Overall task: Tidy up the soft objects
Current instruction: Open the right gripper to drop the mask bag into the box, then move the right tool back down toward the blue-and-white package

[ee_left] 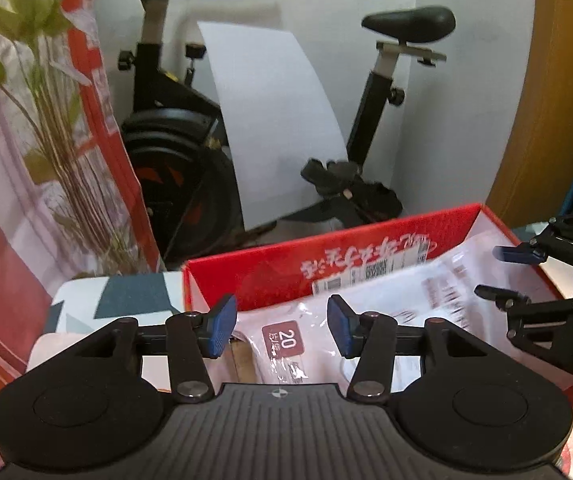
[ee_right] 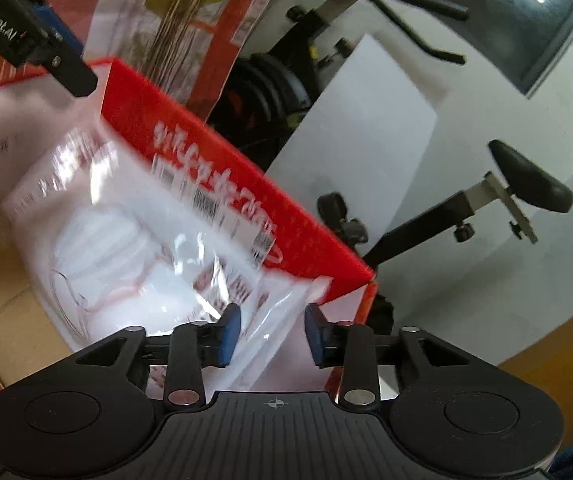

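We saw the mask packet (ee_right: 126,232) lying inside the red box (ee_right: 214,168), its corner just ahead of our spread right gripper (ee_right: 272,332); the left gripper (ee_left: 280,330) (also spread, empty) hung above the box's near side.

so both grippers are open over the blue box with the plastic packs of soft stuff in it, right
Not quite: the box is red, not blue; only the gripper pads are blue. The left wrist view shows its red wall clearly. The rest holds: the left gripper and right gripper are both open above it, and clear plastic packs lie inside.
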{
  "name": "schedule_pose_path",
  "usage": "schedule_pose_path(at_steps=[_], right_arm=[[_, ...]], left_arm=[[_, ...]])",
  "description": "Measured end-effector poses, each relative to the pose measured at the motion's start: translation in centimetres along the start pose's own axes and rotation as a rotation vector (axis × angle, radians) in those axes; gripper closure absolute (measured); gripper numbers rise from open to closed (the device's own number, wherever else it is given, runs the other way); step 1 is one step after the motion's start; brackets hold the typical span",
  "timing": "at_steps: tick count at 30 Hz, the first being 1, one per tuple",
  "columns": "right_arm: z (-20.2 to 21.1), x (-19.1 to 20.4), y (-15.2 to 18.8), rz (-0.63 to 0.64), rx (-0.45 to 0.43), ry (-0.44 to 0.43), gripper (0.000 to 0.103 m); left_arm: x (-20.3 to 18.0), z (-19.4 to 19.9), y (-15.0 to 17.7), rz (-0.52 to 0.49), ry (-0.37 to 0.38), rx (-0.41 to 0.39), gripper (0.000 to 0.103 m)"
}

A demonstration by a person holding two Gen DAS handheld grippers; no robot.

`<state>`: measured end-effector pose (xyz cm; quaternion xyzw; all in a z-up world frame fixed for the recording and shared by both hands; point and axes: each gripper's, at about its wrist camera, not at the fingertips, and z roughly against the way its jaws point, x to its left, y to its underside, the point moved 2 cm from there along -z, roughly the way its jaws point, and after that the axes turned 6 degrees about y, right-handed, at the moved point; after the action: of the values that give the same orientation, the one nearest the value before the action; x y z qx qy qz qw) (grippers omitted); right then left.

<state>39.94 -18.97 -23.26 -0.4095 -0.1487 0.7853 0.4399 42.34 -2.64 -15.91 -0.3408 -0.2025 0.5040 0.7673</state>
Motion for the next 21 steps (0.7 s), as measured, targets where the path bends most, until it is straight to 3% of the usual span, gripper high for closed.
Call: schedule_pose_path(at_steps=[5,13,19,21], right_arm=[[2.5,-1.0,-0.7,-0.074,-0.059,0.008,0.049],[8.2,-2.5,-0.5,-0.273,-0.156,-0.048,0.002],[11.7,-2.0,1.3,-0.369,-0.188,-0.064,0.000],[12.7,-1.6,2.0,-0.393,-0.194,-0.030,0.000]], left_arm=[[-0.4,2.7,0.2,0.007,0.004,-0.052,0.046],[-1.9,7.8,2.7,0.011,-0.005,-0.140,0.006],[-3.7,10.5,5.5,-0.017,-0.043,-0.165,0.000],[-4.1,11.3,6.8,-0.018,-0.055,-0.169,0.000]])
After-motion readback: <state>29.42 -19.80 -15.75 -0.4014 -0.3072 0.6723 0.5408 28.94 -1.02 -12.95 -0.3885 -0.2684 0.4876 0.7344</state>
